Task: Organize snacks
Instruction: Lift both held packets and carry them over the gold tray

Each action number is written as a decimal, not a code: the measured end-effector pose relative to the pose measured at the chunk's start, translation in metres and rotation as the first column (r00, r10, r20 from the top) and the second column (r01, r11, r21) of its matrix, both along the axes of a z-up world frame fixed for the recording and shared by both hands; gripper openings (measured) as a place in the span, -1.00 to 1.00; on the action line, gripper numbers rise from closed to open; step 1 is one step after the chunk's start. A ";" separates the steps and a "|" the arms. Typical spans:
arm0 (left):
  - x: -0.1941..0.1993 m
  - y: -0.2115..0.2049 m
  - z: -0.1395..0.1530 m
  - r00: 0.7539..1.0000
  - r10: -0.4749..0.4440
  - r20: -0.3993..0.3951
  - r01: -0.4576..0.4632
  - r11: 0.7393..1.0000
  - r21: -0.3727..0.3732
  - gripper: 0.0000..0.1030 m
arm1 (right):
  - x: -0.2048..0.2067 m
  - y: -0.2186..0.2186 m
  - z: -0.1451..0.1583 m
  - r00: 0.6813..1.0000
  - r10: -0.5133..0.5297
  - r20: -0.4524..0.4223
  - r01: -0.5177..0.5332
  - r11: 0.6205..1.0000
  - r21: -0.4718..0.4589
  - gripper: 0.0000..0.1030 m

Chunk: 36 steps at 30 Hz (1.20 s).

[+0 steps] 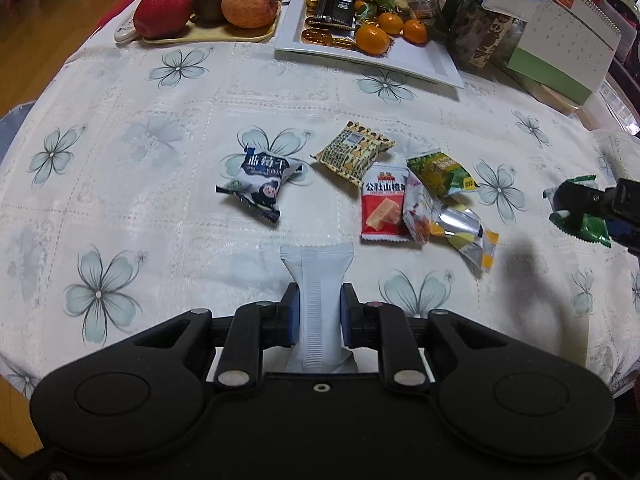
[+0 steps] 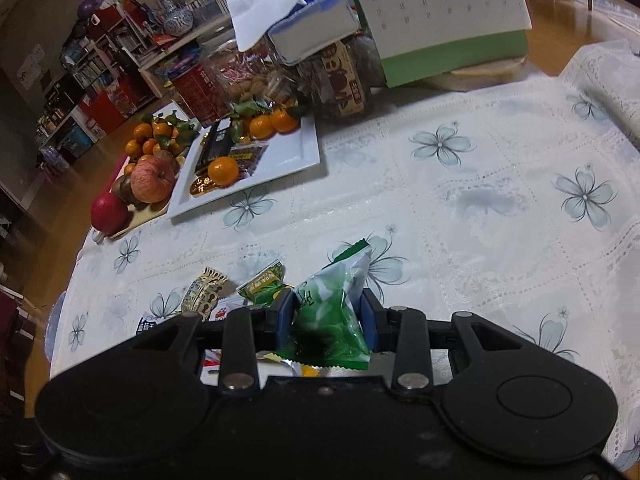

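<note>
Left wrist view | left gripper (image 1: 319, 312) fingers clamping pale packet (image 1: 318, 280), long axis pointing ahead | right gripper (image 2: 327, 320) fingers squeezing green packet (image 2: 334, 312) | white tray (image 1: 420, 60) lying toward surface's far edge.

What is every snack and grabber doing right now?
left gripper: shut on the pale packet
pale packet: pinched, sticking out forward
right gripper: shut on the green packet
green packet: held, crumpled
blue-white packet: lying alone on the tablecloth
red packet: lying flat, overlapped by neighbours
white tray: part filled
</note>
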<state>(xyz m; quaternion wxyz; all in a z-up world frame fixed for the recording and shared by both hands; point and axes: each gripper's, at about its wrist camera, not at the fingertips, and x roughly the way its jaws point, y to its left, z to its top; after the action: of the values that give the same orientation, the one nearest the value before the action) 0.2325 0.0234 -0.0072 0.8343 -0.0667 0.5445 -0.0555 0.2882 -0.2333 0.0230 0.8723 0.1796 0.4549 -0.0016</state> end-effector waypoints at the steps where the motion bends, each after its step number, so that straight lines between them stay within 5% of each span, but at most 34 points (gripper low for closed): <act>1: -0.008 0.000 0.001 1.000 0.001 0.009 -0.001 1.000 0.001 -0.49 | -0.008 -0.001 0.003 1.000 -0.006 0.022 0.006 1.000 0.002 -0.28; 8: -0.065 0.004 0.007 0.996 0.021 0.082 -0.021 1.000 0.001 -0.49 | -0.067 -0.005 0.002 0.996 -0.047 0.079 0.042 0.997 0.070 -0.28; 23: -0.149 0.016 0.002 0.991 0.108 0.078 -0.104 0.993 -0.058 -0.49 | -0.190 0.012 -0.007 0.991 -0.102 0.082 0.089 0.984 0.155 -0.28; 36: -0.184 0.031 -0.005 0.990 0.141 -0.008 -0.141 0.986 -0.086 -0.49 | -0.256 0.039 -0.012 0.999 -0.021 0.049 0.013 0.988 0.151 -0.28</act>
<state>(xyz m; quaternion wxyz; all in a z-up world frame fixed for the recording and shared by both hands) 0.0487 0.0545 -0.0126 0.8320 -0.1411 0.5362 -0.0196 0.0326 -0.1942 0.0105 0.8673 0.2489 0.4300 0.0301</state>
